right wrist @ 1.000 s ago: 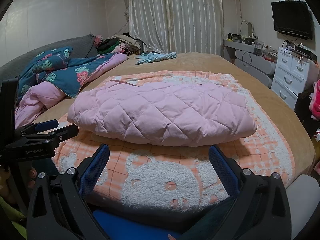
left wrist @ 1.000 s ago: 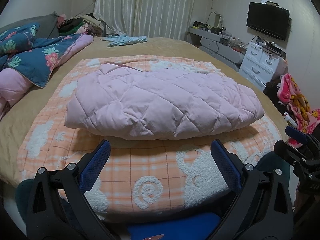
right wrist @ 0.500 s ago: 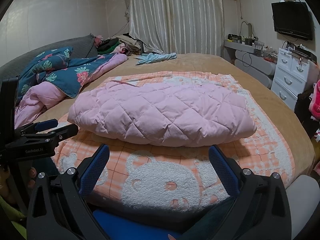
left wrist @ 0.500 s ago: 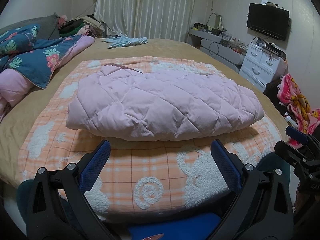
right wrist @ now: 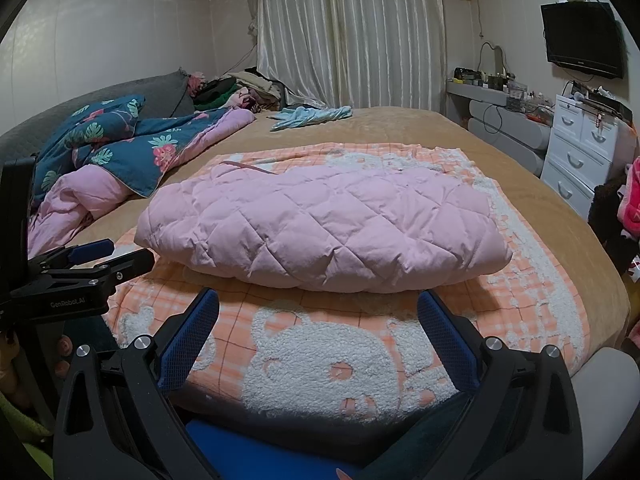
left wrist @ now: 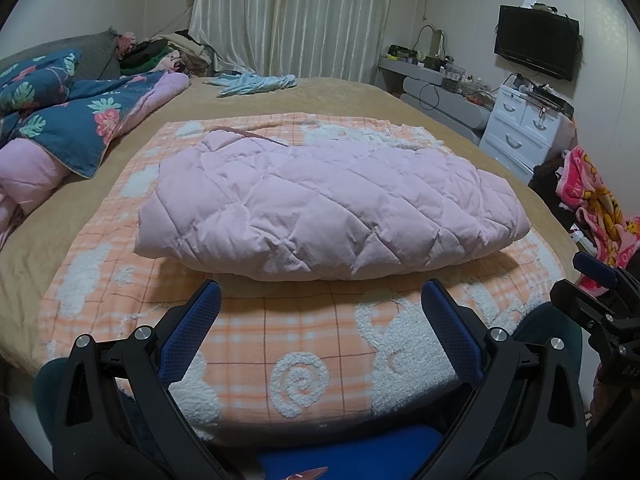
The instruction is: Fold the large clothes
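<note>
left gripper (left wrist: 320, 300): bottom of left wrist frame, jaws spread wide, blue pads (left wrist: 188, 340), nothing between them; also seen side-on at left edge of right wrist frame (right wrist: 92, 256)
right gripper (right wrist: 318, 300): bottom of right wrist frame, jaws spread wide, empty; part of it shows at right edge of left wrist frame (left wrist: 600, 280)
hand (right wrist: 60, 356): fingers visible lower left of right wrist frame, under the left gripper body
orange blanket (left wrist: 304, 340): checked, white fluffy animal shapes, spread flat on bed, directly ahead of both grippers, near edge in lower centre of frame
pink quilted jacket (left wrist: 328, 208): folded into a puffy oblong bundle, lying on the orange blanket, frame centre, just beyond both sets of fingertips, not touched by either
bed (left wrist: 352, 100): tan cover, fills the middle of the frame
floral duvet (left wrist: 80, 120): dark blue with pink lining, bunched, left side of frame, off the blanket
light blue garment (left wrist: 256, 82): crumpled on far part of bed, upper centre
clothes pile (right wrist: 228, 92): at far left corner of bed, by the curtain
curtain (right wrist: 352, 32): pale, closed, top centre
white drawers (left wrist: 528, 128): right side, beyond bed
TV (left wrist: 536, 48): wall-mounted, upper right
</note>
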A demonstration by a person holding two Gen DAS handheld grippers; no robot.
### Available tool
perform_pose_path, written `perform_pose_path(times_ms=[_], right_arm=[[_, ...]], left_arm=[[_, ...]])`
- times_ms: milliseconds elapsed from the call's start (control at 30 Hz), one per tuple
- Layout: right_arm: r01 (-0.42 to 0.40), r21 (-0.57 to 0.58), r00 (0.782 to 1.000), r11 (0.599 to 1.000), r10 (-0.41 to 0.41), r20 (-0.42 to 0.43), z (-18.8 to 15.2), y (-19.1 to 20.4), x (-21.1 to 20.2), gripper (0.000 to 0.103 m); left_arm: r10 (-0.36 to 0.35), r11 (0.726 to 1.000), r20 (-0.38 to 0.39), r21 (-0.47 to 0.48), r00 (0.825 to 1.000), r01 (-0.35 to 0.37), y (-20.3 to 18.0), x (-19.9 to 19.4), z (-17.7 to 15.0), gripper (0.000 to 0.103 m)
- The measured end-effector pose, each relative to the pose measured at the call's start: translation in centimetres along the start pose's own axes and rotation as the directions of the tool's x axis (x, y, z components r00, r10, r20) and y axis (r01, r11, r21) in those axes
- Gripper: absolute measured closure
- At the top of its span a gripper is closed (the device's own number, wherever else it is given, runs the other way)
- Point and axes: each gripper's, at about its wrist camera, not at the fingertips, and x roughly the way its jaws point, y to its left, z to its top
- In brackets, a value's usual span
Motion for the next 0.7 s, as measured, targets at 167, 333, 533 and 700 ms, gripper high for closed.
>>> perform_pose_path(times_ms=[167, 333, 533, 700], right_arm=[[0.007, -0.005, 1.000, 1.000, -0.007, -0.004, 0.13, 0.06, 0.00, 0.004], [0.012, -0.006, 1.000, 1.000, -0.012, -0.003, 0.03, 0.08, 0.01, 0.004], [0.031, -0.012, 1.000, 0.999, -0.031, 0.000, -0.06, 0.42, -0.06, 0.004], [0.050, -0.004, 0.999, 0.999, -0.050, 0.014, 0.03, 0.07, -0.31, 0.004]], left_arm=[[0.009, 1.000, -0.006, 0.002, 1.000, -0.009, 0.11, 0.15, -0.08, 0.009], [0.001, 1.000, -0.001, 0.002, 1.000, -0.001, 0.14, 0.11, -0.05, 0.009], [0.017, 1.000, 0.013, 0.015, 1.000, -0.017, 0.40, 0.19, 0.00, 0.009], [0.033, 0.999, 0.005, 0.013, 0.999, -0.033, 0.59, 0.48, 0.08, 0.009]])
